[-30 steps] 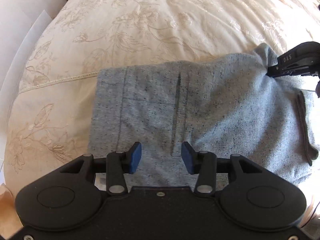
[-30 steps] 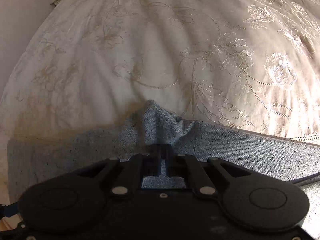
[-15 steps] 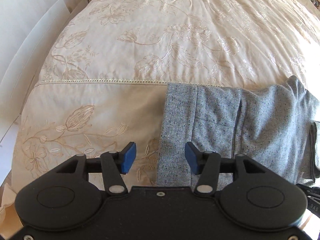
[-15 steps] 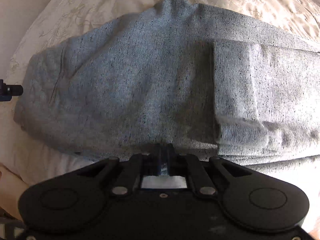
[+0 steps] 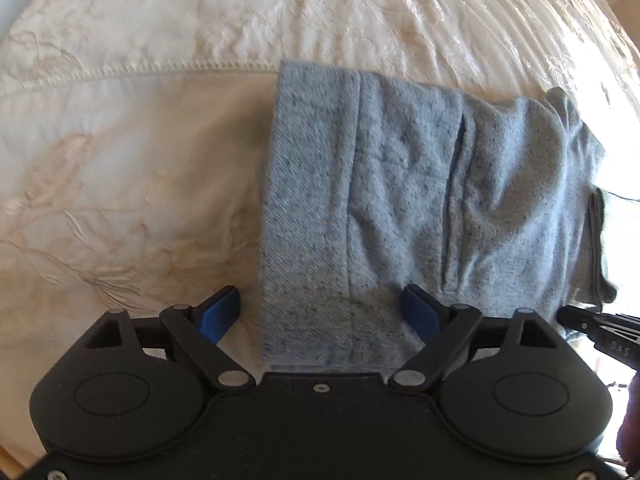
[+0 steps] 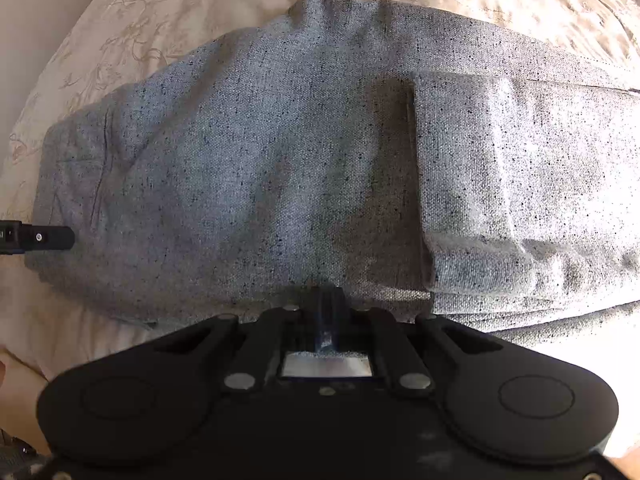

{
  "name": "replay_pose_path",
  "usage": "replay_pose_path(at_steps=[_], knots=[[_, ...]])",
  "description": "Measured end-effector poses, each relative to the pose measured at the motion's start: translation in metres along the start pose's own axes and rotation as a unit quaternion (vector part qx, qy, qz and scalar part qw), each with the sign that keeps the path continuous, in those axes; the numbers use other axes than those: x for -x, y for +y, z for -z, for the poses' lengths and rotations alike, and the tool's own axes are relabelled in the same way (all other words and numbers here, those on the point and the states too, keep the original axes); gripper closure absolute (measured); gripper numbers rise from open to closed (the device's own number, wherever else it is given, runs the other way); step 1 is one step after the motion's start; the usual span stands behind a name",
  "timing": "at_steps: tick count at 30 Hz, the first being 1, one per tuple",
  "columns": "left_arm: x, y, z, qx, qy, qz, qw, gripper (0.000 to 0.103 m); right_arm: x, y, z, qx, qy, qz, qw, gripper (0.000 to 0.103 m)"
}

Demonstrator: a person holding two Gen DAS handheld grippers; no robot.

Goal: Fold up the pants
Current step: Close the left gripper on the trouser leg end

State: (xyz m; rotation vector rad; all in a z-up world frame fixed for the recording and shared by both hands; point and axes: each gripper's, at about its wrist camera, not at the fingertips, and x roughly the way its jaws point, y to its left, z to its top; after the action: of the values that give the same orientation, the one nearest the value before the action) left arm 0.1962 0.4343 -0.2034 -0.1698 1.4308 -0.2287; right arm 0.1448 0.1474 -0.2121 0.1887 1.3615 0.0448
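grey sweatpants (image 5: 420, 200) lie folded on the bed's embroidered bedspread (image 5: 140, 160). left gripper (image 5: 320, 312) fingers spread wide, straddling the waistband edge, likely lining up a grab. right gripper (image 6: 328, 308) fingers closed at the near edge; whether cloth is pinched, can't tell.

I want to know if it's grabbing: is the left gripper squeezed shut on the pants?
No, the left gripper is wide open over the pants.
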Motion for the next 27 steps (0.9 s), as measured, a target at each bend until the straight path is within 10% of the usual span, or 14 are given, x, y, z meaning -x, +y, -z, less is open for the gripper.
replay_pose_path(at_steps=[6,9,12,16,27], knots=[[-0.015,-0.009,0.002,0.039,-0.022,0.028,0.9986,0.005,0.004,0.001,0.003,0.002,0.000,0.001,1.000,0.098],[-0.001,-0.019,-0.001,0.054,-0.055,0.011,0.9969,0.059,0.016,0.003,0.003,0.003,-0.009,-0.005,1.000,0.095],[0.017,-0.030,0.000,0.049,-0.075,-0.001,0.9959,0.071,0.045,-0.001,0.003,0.001,-0.043,-0.014,0.999,0.095],[0.046,-0.053,0.006,0.020,-0.108,-0.019,0.9937,0.075,0.067,-0.021,0.001,-0.014,-0.078,0.008,0.997,0.093],[0.122,-0.145,0.015,-0.017,-0.194,-0.040,0.9801,0.080,0.008,-0.035,0.025,0.095,0.003,-0.050,0.994,0.094]])
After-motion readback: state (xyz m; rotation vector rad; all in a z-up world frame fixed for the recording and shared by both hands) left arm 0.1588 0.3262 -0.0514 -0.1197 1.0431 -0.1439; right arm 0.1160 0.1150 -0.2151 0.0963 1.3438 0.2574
